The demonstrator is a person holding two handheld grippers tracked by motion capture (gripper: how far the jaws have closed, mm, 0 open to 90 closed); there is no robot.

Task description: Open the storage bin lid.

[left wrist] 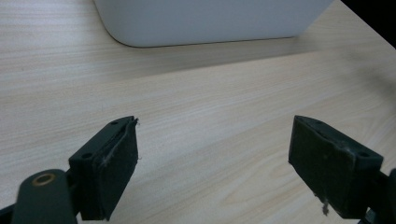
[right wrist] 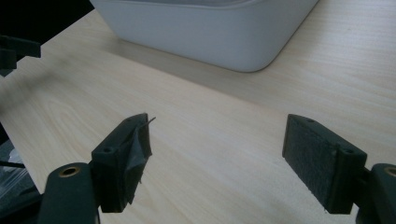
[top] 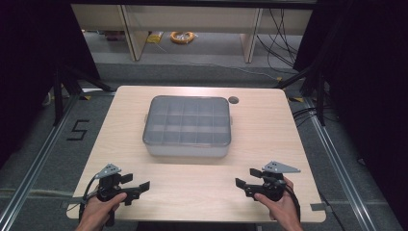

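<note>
At seven o'clock on the tabletop (top: pixel 269 125), seen from the high view: left hand-held gripper (top: pixel 137 185), gripped by a hand (top: pixel 98 211) entering from the bottom edge, jaws spread wide with nothing between them, pointing toward three o'clock. Seen along its own jaws in the left gripper view (left wrist: pixel 212 163): two black pads set far apart, bare pale wood between, frayed threads on the pad edges.

At five o'clock on the tabletop: right hand-held gripper (top: pixel 246 179), held by the other hand (top: pixel 281 207), jaws likewise wide and empty, pointing toward nine o'clock, so facing the left one across the near edge. Grey three-cornered plates atop both, cables trailing down toward the wrists. Along the right gripper's own jaws (right wrist: pixel 217 158): pads well apart, only wood grain between them, a loose thread at the tip of the left pad; at nine o'clock of that view, a dark piece of the other gripper, blurred.

Beyond both, at the middle of the tabletop: a pale grey box (top: pixel 187 126) with rounded corners and a clear lid, divided inside into a grid of compartments, contents too faint to tell. Well apart from either gripper; its near wall at twelve o'clock in the left gripper view (left wrist: pixel 210 21) and the right (right wrist: pixel 210 32).

At one o'clock from the box: a round cable hole (top: pixel 233 100) in the tabletop. On the floor at nine o'clock: a black marking "5" (top: pixel 78 130).
</note>
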